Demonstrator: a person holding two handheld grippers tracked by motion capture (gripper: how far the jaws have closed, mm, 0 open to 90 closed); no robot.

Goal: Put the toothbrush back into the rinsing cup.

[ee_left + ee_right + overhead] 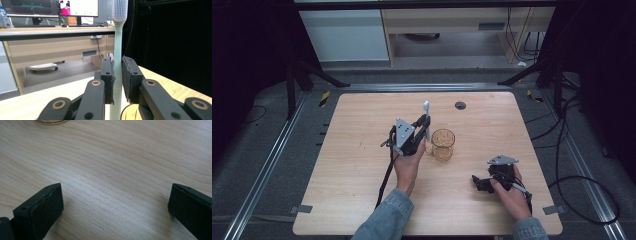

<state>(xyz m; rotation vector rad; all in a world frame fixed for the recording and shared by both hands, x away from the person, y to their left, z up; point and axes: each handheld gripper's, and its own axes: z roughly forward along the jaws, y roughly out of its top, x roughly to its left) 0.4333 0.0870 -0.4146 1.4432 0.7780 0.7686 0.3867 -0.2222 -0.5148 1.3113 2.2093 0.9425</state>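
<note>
The toothbrush (117,50) stands upright in your left claw (424,127), with its pale green handle pressed between the two black jaws and its bristle head at the top. In the high view the toothbrush (426,112) is near the middle of the wooden desk (362,165), just to the left of an amber glass cup (443,144) with a textured wall, which stands on the desk. Whether the lower end of the handle touches the desk, I cannot tell. Your left hand (408,165) holds this claw from below. Your right claw (477,182) is nearer to you, at the right side of the desk and well apart from the cup; its jaws are spread wide and hold nothing, low over the bare wood (112,170). Your right hand (509,192) grips it. A small dark round grommet (460,105) sits in the far part of the desk.
</note>
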